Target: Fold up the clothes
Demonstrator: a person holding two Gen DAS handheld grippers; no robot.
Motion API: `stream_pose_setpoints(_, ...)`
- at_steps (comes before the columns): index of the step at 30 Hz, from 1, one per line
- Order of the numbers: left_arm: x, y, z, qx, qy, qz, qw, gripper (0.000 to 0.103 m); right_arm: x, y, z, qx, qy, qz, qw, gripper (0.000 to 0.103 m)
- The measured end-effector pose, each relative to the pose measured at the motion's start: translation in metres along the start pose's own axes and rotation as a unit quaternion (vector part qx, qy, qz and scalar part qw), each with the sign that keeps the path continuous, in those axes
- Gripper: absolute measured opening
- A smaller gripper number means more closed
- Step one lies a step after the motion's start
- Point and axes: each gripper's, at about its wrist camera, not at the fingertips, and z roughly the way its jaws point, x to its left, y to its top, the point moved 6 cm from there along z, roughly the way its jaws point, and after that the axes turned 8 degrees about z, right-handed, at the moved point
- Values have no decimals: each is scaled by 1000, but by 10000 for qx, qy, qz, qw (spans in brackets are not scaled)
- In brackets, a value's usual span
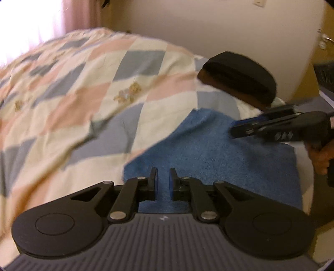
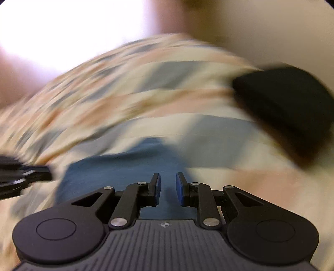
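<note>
Nearest, at 6 o'clock in the left wrist view, saw the left gripper [image 1: 163, 183] let go, pads a little apart, with nothing pinched between. Same in the right wrist view at 6 o'clock: found the right gripper [image 2: 168, 187] loose too, with a slightly wider gap and nothing inside. Just past both, spotted the blue towel [image 1: 208, 150], lying flat on the bed from 6 o'clock up toward 1 o'clock, touching the quilt [image 1: 83, 83] along its left side. Looked fluffy, soft and light, not slippery, not breakable, and likely to flop and sag once lifted. Best, probably, to pinch two corners of one edge, one per gripper, and keep that edge pulled straight. Could not tell for sure whether already folded once. At 3 o'clock in the left view, noticed a hand [image 1: 319, 158] around the other gripper's handle, low over the towel's right edge. Farther off, at 1 o'clock, saw a dark folded thing [image 1: 240, 81] sitting on the bed, well apart from the towel; too blurry to name. Farthest away, a plain wall [image 1: 229, 25] at 12 o'clock and a pink curtain [image 1: 79, 14] at 11 o'clock.
</note>
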Motion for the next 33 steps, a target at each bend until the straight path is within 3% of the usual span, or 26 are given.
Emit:
stream_pose_setpoints(1, -1, -1, 9, 40, 126, -35, 9999, 8, 12, 4, 9, 66, 247, -274, 9993, 20)
stream_pose_setpoints(4, 3, -6, 34, 133, 584, -307, 9977, 8, 32, 15, 51, 189, 388, -1276, 9909, 18)
stream_pose_setpoints(5, 5, -8, 42, 167, 753, -428, 9961, 8, 27, 19, 64, 188, 371, -1396, 9893, 15)
stream_pose_setpoints(6, 7, -11, 48, 193, 910, -553, 9941, 8, 22, 23, 77, 188, 354, -1515, 9876, 6)
stream_pose_setpoints(9, 11, -16, 51, 197, 1240, -885, 9881, 4, -1, 33, 111, 388, 251, -1625, 9856, 5)
stream_pose_setpoints(10, 12, -16, 46, 187, 1315, -1039, 9857, 4, -8, 34, 117, 472, 302, -1605, 9854, 12)
stream_pose_setpoints(12, 12, -15, 26, 169, 1518, -1322, 9794, 3, -19, 39, 115, 567, 496, -1504, 9858, 21)
stream_pose_setpoints(15, 9, -14, -17, 198, 1938, -1625, 9673, 5, -33, 51, 90, 302, 300, -1535, 9872, 21)
stream_pose_setpoints(17, -1, -19, -41, 280, 1942, -1949, 9610, 6, -42, 58, 63, 209, 367, -1414, 9890, 23)
stream_pose_setpoints(20, -25, -28, -66, 459, 1822, -2356, 9535, 7, -43, 51, 22, 380, 887, -1432, 9850, 24)
stream_pose_setpoints(22, -48, -36, -67, 714, 1766, -2525, 9486, 8, -37, 36, -2, 579, 1185, -1622, 9779, 26)
stream_pose_setpoints(24, -66, -49, -56, 1083, 1702, -2807, 9384, 9, -31, 10, -17, 838, 1366, -1825, 9701, 28)
stream_pose_setpoints(28, -84, -61, -40, 1552, 1954, -3185, 9145, 8, -41, -38, -4, 1459, 971, -2061, 9627, 28)
stream_pose_setpoints(33, -82, -57, -47, 1703, 1987, -3347, 9052, 9, -36, -33, -7, 1374, 843, -1687, 9724, 29)
